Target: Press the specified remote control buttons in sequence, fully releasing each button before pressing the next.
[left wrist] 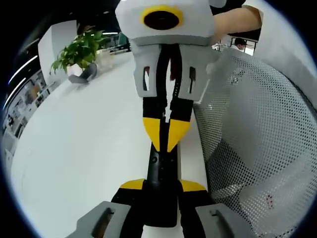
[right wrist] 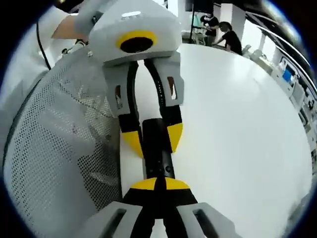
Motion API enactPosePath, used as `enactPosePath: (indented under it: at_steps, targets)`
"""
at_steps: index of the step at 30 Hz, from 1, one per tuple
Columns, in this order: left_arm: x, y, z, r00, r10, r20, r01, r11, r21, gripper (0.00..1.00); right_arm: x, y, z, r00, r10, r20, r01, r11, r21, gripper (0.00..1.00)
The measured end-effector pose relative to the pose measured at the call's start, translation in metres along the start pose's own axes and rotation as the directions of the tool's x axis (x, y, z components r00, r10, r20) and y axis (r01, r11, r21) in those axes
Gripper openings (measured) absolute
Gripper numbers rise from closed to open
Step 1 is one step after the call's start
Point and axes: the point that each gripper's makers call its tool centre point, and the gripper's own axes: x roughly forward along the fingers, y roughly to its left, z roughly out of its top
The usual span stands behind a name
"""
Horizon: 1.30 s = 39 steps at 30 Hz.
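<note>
A black remote control is clamped between the yellow pads of my left gripper, which rises from the bottom of the left gripper view. My right gripper reaches in from above, its yellow tips shut together and resting on the remote's far part. In the right gripper view my right gripper has its tips closed, touching the near end of the remote. Beyond it, my left gripper grips the remote's sides. The buttons are mostly hidden by the tips.
A wide white table lies under the remote, also seen as the table. A white mesh chair back stands close beside the grippers. A potted plant sits at the far edge. People stand far off.
</note>
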Motion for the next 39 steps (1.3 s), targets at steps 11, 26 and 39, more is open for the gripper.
enactPosePath:
  at_steps: [11, 26, 39]
  targets:
    - [0.0004, -0.0001, -0.0002, 1.000, -0.003, -0.010, 0.003, 1.000, 0.005, 0.24, -0.0039, 0.0027, 0.0007, 0.997, 0.008, 0.072, 0.002, 0.990, -0.140, 0.00]
    - [0.0009, 0.0002, 0.0002, 1.000, 0.009, -0.007, -0.009, 1.000, -0.019, 0.25, -0.0032, 0.0021, 0.0002, 0.998, -0.015, 0.056, 0.019, 0.997, -0.071, 0.00]
    - [0.0009, 0.0000, 0.0004, 1.000, 0.003, -0.021, -0.003, 1.000, -0.008, 0.25, -0.0025, 0.0019, -0.0004, 0.999, -0.006, 0.054, 0.007, 1.000, -0.014, 0.00]
